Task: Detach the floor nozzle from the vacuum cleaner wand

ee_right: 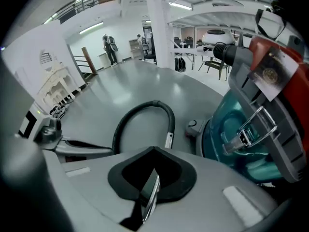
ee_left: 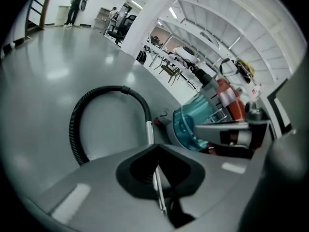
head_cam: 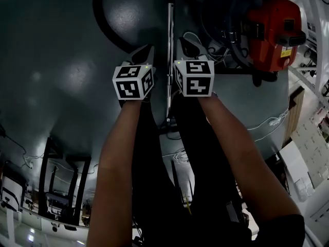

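Observation:
A chrome vacuum wand (head_cam: 169, 60) lies on the grey floor, running away from me between my two grippers. Its far end joins a black hose (head_cam: 103, 24) that loops left, then back to the red and teal vacuum body (head_cam: 275, 30). The wand's near end reaches a dark piece (head_cam: 165, 123) by my feet; I cannot tell whether this is the floor nozzle. My left gripper (head_cam: 144, 50) hangs just left of the wand, shut and empty. My right gripper (head_cam: 187, 46) hangs just right of it, also shut and empty. Wand (ee_left: 149, 132) and hose (ee_right: 145, 108) show beyond the closed jaws.
A white cable (head_cam: 267, 125) trails on the floor at the right. Black metal frames (head_cam: 61, 184) stand at lower left, and cardboard and papers (head_cam: 308, 148) at the right edge. The teal canister (ee_right: 241, 139) looms close on the right. People stand far off across the hall (ee_left: 77, 4).

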`<action>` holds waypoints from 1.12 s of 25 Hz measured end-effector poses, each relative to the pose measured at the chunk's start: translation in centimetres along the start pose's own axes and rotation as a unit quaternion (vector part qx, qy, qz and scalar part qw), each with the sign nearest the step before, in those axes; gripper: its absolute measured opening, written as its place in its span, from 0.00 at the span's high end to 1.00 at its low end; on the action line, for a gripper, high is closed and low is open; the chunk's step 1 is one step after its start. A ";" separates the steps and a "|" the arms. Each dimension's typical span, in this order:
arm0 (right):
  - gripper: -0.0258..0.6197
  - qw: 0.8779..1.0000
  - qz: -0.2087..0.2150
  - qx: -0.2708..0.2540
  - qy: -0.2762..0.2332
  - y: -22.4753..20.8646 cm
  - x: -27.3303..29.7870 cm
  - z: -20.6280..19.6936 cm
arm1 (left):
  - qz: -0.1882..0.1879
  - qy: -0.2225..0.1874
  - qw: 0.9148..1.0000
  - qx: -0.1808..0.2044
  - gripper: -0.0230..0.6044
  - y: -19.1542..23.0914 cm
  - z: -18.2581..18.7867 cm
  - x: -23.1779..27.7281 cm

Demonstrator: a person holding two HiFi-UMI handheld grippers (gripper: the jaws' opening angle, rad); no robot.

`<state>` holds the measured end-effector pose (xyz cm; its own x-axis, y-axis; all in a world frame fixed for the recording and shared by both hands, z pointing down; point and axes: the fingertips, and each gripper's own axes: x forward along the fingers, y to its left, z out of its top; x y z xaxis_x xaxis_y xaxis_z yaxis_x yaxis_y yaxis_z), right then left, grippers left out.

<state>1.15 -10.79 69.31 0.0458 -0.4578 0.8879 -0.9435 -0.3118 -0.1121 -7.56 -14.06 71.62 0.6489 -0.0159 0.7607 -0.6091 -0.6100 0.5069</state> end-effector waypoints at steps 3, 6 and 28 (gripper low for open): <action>0.97 1.000 -0.005 0.000 0.003 -0.7 1.4 -0.6 | 0.010 0.000 1.000 0.013 0.95 0.9 -1.0 2.0; 0.97 1.000 -0.004 -0.002 0.005 -1.2 2.6 -1.1 | 0.015 0.001 1.000 0.017 0.95 1.6 -1.7 4.0; 0.97 1.000 0.005 -0.005 0.011 -4.3 9.4 -5.6 | -0.013 -0.030 0.999 -0.040 0.89 2.5 -1.3 15.5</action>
<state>3.85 -9.09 80.58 0.0298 -0.4417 0.8967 -0.9472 -0.2990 -0.1158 0.38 -14.76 85.19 0.6890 -0.0496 0.7230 -0.6250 -0.5458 0.5582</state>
